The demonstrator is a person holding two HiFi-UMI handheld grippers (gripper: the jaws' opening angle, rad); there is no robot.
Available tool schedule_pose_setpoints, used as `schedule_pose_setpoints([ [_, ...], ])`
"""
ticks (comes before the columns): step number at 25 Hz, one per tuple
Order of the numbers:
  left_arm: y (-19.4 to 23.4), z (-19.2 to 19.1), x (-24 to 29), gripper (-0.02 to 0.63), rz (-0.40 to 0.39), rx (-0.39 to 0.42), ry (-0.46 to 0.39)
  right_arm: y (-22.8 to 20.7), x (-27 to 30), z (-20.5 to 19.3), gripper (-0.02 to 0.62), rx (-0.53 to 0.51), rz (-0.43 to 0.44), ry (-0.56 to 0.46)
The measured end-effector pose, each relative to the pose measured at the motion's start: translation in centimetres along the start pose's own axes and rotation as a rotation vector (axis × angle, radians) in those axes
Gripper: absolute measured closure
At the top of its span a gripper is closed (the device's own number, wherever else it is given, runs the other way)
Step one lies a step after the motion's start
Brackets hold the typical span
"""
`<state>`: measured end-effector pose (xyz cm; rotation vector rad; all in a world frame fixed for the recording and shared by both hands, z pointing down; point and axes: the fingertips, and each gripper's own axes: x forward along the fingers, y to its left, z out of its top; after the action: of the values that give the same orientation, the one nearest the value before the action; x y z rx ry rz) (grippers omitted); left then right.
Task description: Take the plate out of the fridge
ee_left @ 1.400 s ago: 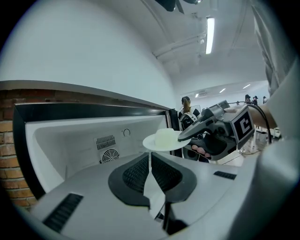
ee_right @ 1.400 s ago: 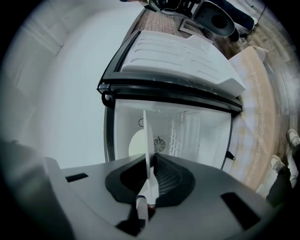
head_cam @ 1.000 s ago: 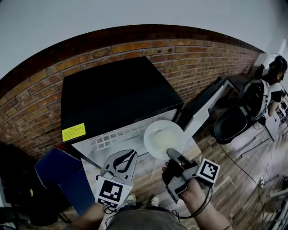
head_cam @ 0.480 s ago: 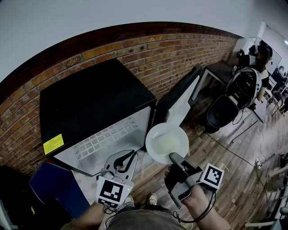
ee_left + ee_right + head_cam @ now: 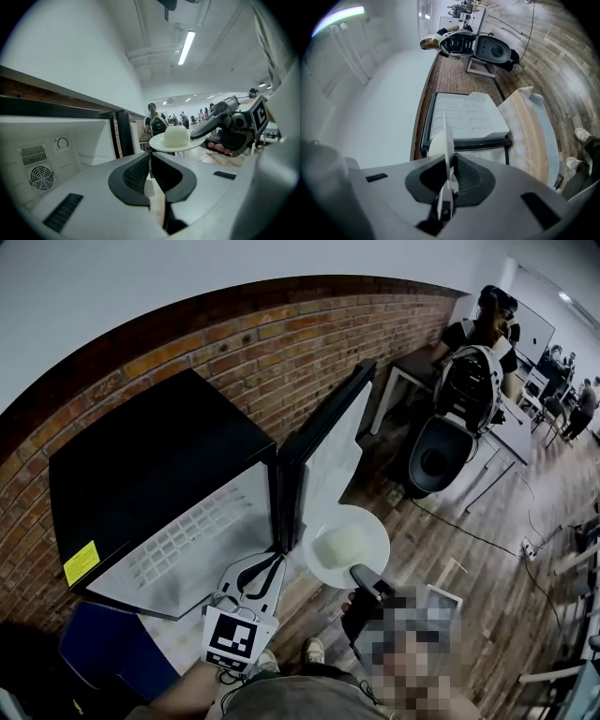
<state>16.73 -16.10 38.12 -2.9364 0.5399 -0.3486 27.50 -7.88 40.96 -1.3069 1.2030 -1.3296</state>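
Our right gripper (image 5: 362, 574) pinches the plate (image 5: 345, 542) by its near rim, outside the fridge (image 5: 141, 484). So thin a bite could let it tip and shed the white lump (image 5: 343, 544). Our left gripper (image 5: 255, 579) is closed and empty. The open door (image 5: 323, 454) stands just beyond the plate, with a chair (image 5: 439, 454) far right.

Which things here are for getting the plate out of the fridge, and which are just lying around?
For the job: round white plate with a pale lump, right claw pinching its rim, black fridge, its open door.
Just lying about: black swivel chair, dark blue thing by the fridge, red brick wall.
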Motion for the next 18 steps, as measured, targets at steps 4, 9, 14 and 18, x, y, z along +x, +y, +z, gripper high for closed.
schedule_pose_setpoints([
  [4, -1.2, -0.5, 1.0, 0.577, -0.03, 0.001, 0.009, -1.2, -1.2, 0.9, 0.554, 0.014, -0.017, -0.027],
  [9, -2.4, -1.5, 2.0, 0.577, -0.06, 0.001, 0.027, -3.2, -2.0, 1.7, 0.554, 0.025, -0.043, -0.038],
  [14, -3.3, -2.4, 2.6, 0.577, -0.08, -0.006, 0.046, -5.7, -2.6, 2.0, 0.554, 0.032, -0.088, -0.04],
  [18, -4.0, -2.5, 2.7, 0.577, -0.099, -0.03, 0.048, -7.5, -2.9, 2.1, 0.554, 0.022, -0.119, -0.028],
])
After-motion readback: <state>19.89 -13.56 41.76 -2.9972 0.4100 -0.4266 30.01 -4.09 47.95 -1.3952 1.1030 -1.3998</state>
